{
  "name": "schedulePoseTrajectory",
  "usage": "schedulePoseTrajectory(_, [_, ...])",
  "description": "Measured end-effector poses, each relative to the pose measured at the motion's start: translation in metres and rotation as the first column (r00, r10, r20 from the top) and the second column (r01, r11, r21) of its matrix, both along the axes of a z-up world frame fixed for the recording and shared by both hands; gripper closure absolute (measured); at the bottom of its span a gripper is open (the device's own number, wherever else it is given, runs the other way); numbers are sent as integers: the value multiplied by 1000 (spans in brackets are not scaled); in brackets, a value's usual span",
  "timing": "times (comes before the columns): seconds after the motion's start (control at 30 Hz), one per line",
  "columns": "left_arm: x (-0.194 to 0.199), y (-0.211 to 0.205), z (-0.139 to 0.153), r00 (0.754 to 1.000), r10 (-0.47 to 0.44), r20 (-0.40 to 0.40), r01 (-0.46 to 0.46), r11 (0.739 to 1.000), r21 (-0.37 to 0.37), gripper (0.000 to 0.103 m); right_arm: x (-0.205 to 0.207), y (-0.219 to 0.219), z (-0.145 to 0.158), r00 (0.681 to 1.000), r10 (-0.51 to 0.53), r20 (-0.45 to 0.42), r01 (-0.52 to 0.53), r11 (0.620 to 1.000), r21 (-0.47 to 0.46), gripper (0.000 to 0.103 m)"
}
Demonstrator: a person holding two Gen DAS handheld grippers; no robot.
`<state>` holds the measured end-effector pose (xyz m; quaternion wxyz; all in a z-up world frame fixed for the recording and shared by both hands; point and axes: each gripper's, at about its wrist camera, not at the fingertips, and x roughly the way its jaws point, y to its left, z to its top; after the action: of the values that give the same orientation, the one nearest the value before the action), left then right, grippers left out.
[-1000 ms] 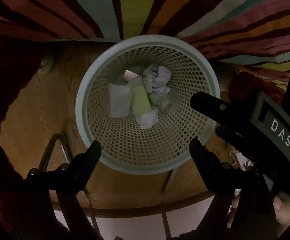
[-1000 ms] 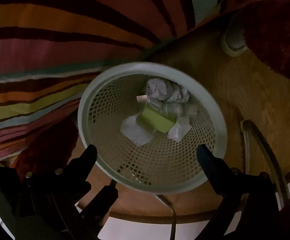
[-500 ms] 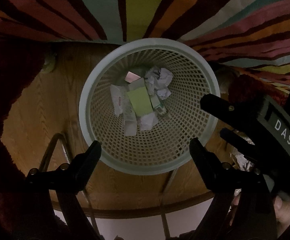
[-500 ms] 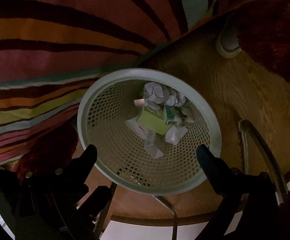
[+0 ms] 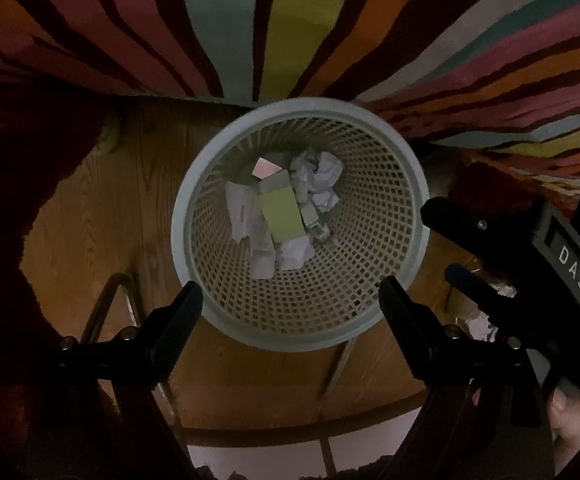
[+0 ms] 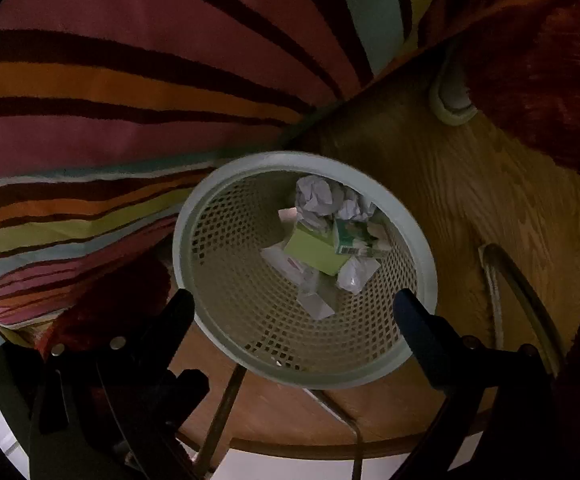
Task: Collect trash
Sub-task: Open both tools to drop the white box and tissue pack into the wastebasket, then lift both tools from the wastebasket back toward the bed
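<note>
Two grippers are seen above one mesh waste basket [image 5: 394, 216], both looking down into it. Left gripper [image 5: 290, 292]: jaws spread wide, nothing held between them, tips framing the near rim of the basket in the left wrist view. Right gripper [image 6: 294, 300]: jaws likewise spread wide and empty, tips framing the near rim in its own view. The right gripper is also seen at the right edge of the left wrist view, beside the basket, its body labelled "DAS".

Trash is located at the bottom of the basket: a crumpled paper ball [image 5: 318, 172] at the far side, a yellow-green box [image 5: 282, 216] in the middle, a pink card [image 5: 265, 168] behind it, a white wrapper [image 5: 239, 212] to the left, and a smaller paper scrap [image 5: 296, 252] at the near side. In the right wrist view a green-and-white carton [image 6: 350, 236] is seen lying against the yellow-green box, with the paper ball just behind.

The basket is placed on a round wooden floor panel [image 5: 102, 208], touching the edge of a striped rug [image 5: 290, 32]. A metal tube frame [image 6: 530, 292] is seen crossing the wood near the basket. A dark red fuzzy mat [image 5: 14, 184] is seen covering the left side. Lighting is dim; finer detail on the trash cannot be told.
</note>
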<state>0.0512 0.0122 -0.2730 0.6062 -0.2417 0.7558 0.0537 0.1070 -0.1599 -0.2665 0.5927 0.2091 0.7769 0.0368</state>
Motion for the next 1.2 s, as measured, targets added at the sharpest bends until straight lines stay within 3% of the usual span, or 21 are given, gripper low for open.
schedulePoseTrajectory(0.27, [-5,14,24,995,55,79,-55,998,-7,16,1,-2,18,998,-3,62,2,1000,16,8])
schedulePoseTrajectory(0.57, [-15,37,56,974,133,184,-135,991,-1,16,3,-13,48,985,-25,171,16,998,58,8])
schedulePoseTrajectory(0.8, [-12,29,79,960,57,272,-73,996,50,16,4,-6,65,971,27,237,-43,997,62,8])
schedulePoseTrajectory(1.03, [-11,27,108,930,12,367,-63,990,128,16,5,1,98,922,108,373,-121,993,13,8])
schedulePoseTrajectory(1.2, [-9,31,139,883,4,468,-92,982,164,16,11,0,135,844,143,516,-143,989,-41,8])
